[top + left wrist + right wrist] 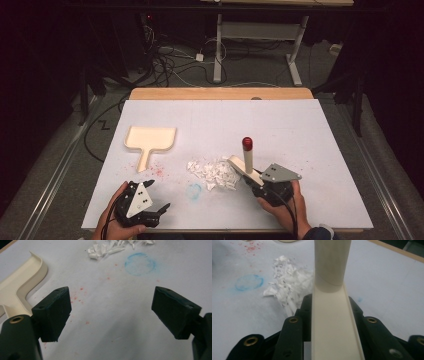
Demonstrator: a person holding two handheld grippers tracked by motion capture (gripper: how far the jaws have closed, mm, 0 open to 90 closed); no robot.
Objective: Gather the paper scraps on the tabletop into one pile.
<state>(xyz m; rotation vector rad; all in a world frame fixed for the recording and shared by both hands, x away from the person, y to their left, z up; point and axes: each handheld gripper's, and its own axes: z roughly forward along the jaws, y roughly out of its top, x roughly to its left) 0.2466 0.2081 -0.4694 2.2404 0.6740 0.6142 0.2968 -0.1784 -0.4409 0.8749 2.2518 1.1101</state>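
- A cream plastic brush with a red-tipped handle (246,161) is pinched between the jaws of the right hand-held gripper (264,186), near the front right of the white-covered desk (300,130).
- The brush head is seen just beside a pile of white paper scraps (214,172), at the pile's right edge.
- In the right gripper view, the cream brush (332,315) is clamped between the black jaws, with the scraps (289,287) to its left.
- The left hand-held gripper (155,197) is held spread wide above bare desk, gripping nothing.
- A cream plastic dustpan (149,140) lies flat left of the scraps, well apart from the brush.
- A faint blue ring mark (195,190) and red specks (159,170) are seen on the desk.
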